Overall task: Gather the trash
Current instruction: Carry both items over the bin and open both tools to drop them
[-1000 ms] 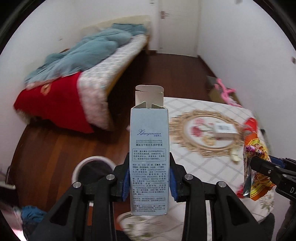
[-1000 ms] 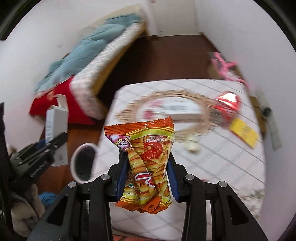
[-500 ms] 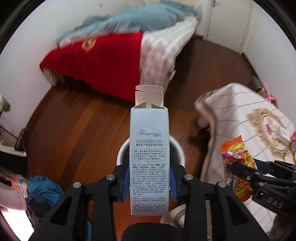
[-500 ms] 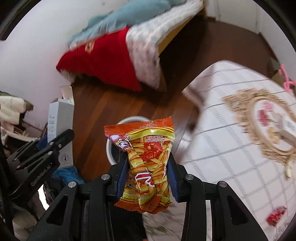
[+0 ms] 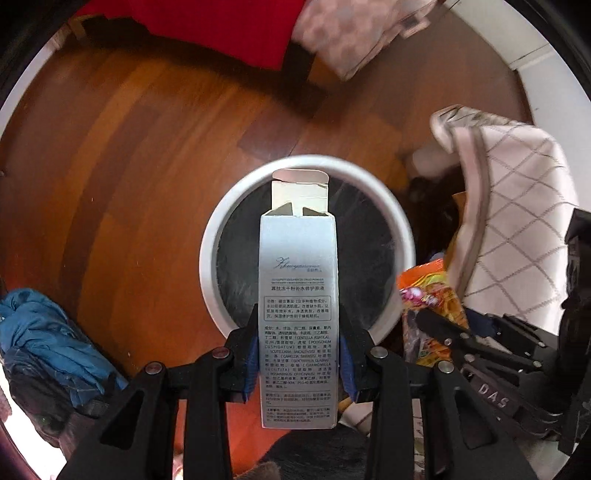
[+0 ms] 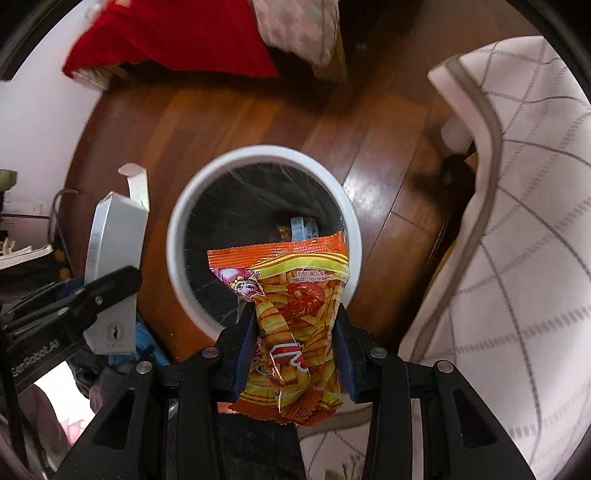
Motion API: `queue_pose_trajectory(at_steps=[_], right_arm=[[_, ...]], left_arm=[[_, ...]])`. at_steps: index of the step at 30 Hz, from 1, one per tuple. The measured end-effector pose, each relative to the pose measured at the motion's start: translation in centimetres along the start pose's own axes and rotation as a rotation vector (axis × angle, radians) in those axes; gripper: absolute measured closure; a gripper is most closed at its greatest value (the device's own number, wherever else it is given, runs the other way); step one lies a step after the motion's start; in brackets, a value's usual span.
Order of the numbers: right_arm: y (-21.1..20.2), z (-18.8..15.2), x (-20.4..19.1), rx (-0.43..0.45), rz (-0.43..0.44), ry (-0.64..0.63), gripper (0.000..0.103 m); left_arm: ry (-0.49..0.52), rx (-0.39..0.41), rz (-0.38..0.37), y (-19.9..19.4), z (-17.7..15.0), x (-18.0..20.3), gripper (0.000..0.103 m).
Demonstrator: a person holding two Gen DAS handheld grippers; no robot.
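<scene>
- Left gripper (image 5: 298, 356): blue pads against both narrow sides of the carton (image 5: 298, 314), low on its body; jaws have just eased slightly, carton between them. We judge it light, stiff, crushable.
- Right gripper (image 6: 293, 347): clamped mid-bag on the snack packet (image 6: 295, 314); soft, crinkly, slippery film.
- Ahead, beneath both: white-rimmed bin (image 5: 400, 229), dark liner.

Floor (image 5: 155, 155): reddish-brown wood planks, glossy, w/ light reflections. Bed (image 6: 177, 33) at top of both views: red cover, pale patterned cover beside it. Table (image 6: 524, 229) at right, draped w/ white cloth, grey diamond grid, grey border. White wall (image 6: 33, 122) at left. Blue fabric pile (image 5: 48, 332) on floor, lower left.
</scene>
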State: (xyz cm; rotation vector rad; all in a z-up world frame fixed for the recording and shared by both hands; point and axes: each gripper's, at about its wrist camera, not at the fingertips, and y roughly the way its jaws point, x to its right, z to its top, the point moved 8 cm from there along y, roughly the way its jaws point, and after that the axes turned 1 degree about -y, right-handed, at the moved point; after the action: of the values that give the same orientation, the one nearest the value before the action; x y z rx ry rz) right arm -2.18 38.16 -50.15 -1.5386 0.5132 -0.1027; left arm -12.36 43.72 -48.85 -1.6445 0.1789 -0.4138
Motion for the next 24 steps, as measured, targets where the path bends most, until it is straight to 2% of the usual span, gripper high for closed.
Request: queue_pose_trajectory(at_steps=[1, 2, 3, 4, 5, 9, 11, 15, 16, 24], right_arm=[[0.8, 0.4, 0.1, -0.019, 0.0, 0.002, 0.062], [1.4, 0.5, 0.3, -0.033, -0.001, 0.006, 0.062], [2.3, 0.8, 0.2, -0.061, 0.005, 0.001, 0.062], [2.9, 1.1, 0.3, -0.08, 0.009, 0.0, 0.06], [3.2, 1.5, 0.4, -0.093, 0.009, 0.003, 0.053], [4.5, 1.9, 0.6, -0.133, 0.029, 0.025, 0.028], [4.5, 1.8, 0.6, -0.14, 0.054, 0.031, 0.009], [3.5, 1.6, 0.7, -0.126, 0.054, 0.022, 0.0], [3.0, 1.5, 0.8, -0.114, 0.041, 0.016, 0.0], [-0.4, 0.1, 1.5, -0.023, -0.042, -0.032, 0.0]], left_arm=[[0.003, -0.014, 0.006, 0.4, 0.1, -0.1, 0.063], [-0.007, -0.03, 0.003, 0.8, 0.2, -0.4, 0.044], [-0.02, -0.038, -0.001, 0.9, 0.3, -0.7, 0.031], [-0.036, -0.038, -0.007, 1.1, 0.4, -1.0, 0.012], [-0.048, -0.032, -0.011, 1.0, 0.4, -1.3, 0.009], [-0.069, -0.008, 0.028, 0.5, 0.0, -2.8, 0.009], [-0.079, 0.019, 0.05, 0.0, -0.3, -3.2, 0.009], [-0.09, 0.122, 0.104, -1.7, -0.6, -3.9, 0.009], [-0.093, 0.143, 0.134, -2.2, -1.0, -4.0, 0.009], [-0.098, 0.246, 0.196, -5.0, -3.2, -3.2, 0.009]])
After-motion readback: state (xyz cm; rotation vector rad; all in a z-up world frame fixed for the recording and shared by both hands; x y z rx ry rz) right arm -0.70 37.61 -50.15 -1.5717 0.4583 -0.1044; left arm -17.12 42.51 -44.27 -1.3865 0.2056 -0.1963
